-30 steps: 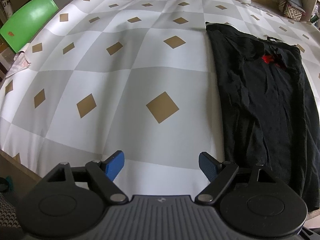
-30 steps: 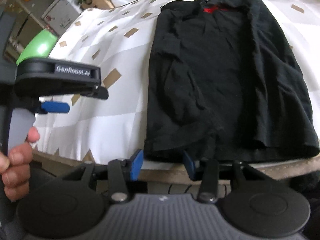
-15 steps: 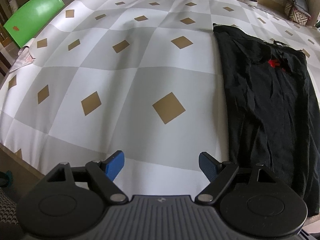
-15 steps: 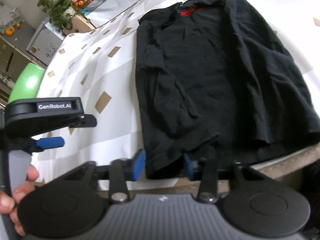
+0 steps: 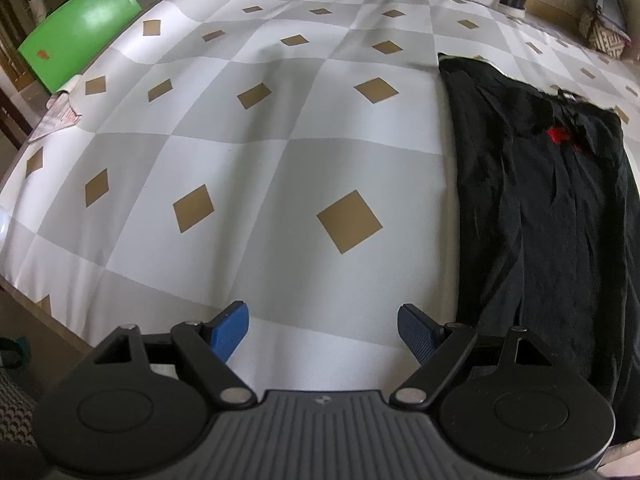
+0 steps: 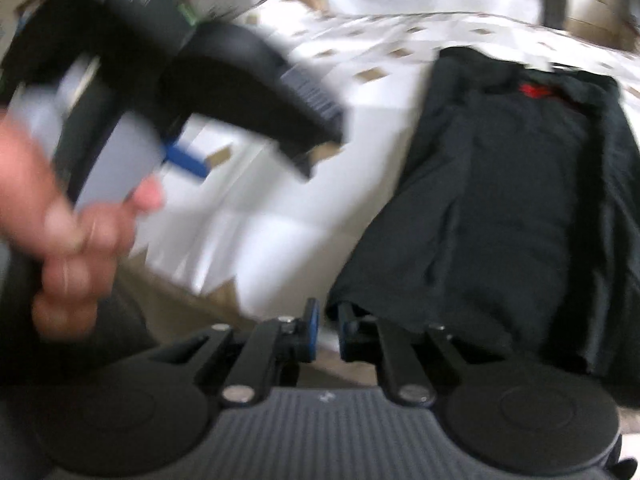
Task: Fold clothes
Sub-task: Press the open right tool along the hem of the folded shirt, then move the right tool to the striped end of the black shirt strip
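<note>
Nearly closed, right claw (image 6: 325,330) nips black shirt (image 6: 500,208)

Left hand-held gripper (image 5: 323,332): black linkage arms, blue finger pads (image 5: 229,330), silver pivot screws, ribbed grey housing. Right hand-held gripper (image 6: 325,334): identical build.

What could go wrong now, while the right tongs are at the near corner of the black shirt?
1. The right tongs stand nearly shut at the black shirt's near corner; the blur hides whether cloth is pinched, so the corner may slip free.
2. The left tongs hang open over the checked tablecloth, beside the shirt. Lifted by one corner, it may bunch.
3. The hem lies at the table edge and may slide off.
</note>
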`<state>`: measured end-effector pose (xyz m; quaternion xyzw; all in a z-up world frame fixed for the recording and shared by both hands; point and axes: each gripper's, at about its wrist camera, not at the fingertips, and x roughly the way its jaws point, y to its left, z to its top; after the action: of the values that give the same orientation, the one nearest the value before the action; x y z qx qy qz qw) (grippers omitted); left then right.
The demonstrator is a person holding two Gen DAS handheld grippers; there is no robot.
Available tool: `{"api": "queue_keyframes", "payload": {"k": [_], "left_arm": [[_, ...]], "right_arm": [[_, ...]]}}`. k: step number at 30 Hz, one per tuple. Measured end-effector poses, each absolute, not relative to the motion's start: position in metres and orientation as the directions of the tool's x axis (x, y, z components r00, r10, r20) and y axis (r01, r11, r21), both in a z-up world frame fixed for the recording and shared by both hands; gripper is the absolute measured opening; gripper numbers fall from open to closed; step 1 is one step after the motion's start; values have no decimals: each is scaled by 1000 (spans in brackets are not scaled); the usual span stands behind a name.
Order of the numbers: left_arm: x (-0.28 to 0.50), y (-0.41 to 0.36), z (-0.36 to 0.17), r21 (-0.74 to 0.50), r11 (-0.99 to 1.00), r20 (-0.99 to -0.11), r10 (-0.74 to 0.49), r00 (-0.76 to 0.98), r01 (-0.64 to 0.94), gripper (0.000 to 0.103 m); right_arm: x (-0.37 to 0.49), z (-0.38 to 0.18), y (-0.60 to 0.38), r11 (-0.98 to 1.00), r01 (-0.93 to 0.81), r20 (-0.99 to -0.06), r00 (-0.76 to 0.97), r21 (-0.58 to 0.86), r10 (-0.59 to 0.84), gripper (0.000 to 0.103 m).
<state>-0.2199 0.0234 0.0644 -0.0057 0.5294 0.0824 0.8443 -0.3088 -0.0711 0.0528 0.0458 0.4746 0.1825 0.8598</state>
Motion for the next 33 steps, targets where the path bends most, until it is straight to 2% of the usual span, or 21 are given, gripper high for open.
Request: {"api": "queue_keyframes", "payload": {"k": [3,6,9,14,18,22,28,31,33], "left_arm": [[-220,21,64,83,988,-896,133,425,-133,82],[-220,21,63,86,989,-897,131,422,-124,82],[-219,20,62,90,988,-896,134,422,-124,82],[-218,19,62,95,988,-896,139,422,-124,82],[-218,18,62,100,987,-895,143,423,-123,82],[-217,17,61,104,987,-894,147,423,-123,82],[-216,14,61,106,988,-894,144,424,-111,82],[-217,12,60,102,990,-896,133,424,-94,82],[-217,10,59,91,993,-898,115,424,-78,82]], "right_arm": [[-308,46,-62,903,-332,-809,429,271,401,12],[-309,51,-64,899,-339,-806,428,277,410,26],[-312,62,-74,917,-295,-795,469,270,384,32],[-307,69,-96,958,-155,-783,552,242,287,35],[-304,70,-105,959,-96,-774,572,265,271,36],[-304,74,-94,949,-165,-755,576,268,313,41],[-307,61,-73,888,-304,-793,411,346,449,43],[-308,67,-75,900,-312,-792,443,304,421,43],[-308,72,-89,919,-260,-789,477,295,388,44]]}}
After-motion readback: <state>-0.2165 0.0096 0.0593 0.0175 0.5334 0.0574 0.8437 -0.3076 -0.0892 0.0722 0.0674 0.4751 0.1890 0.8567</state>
